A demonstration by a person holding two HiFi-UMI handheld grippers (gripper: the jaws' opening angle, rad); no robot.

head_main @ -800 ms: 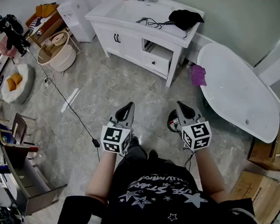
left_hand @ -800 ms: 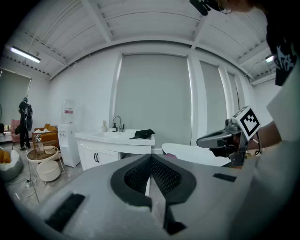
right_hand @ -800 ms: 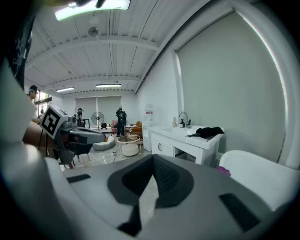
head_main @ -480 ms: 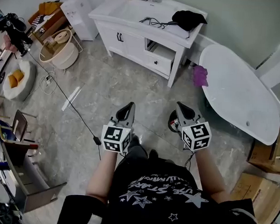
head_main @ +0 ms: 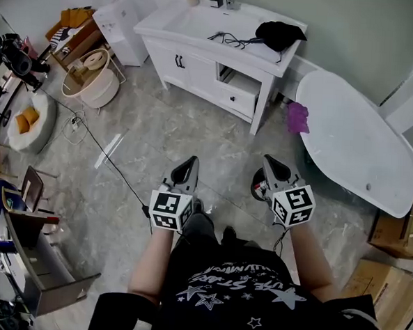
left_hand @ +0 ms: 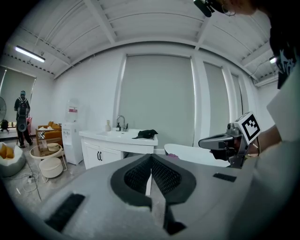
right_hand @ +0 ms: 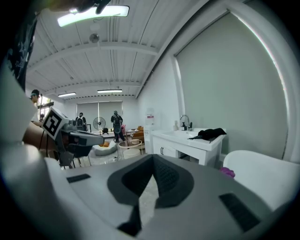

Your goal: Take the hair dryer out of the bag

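Black bag [head_main: 281, 34] lay on the white bench [head_main: 174, 32]. Left tool [head_main: 186, 165] and right tool [head_main: 271, 163] were closed, empty, well apart from it.

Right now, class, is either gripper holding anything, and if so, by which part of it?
Nothing is held. The left gripper and the right gripper both have their fingers shut together, with nothing between them.
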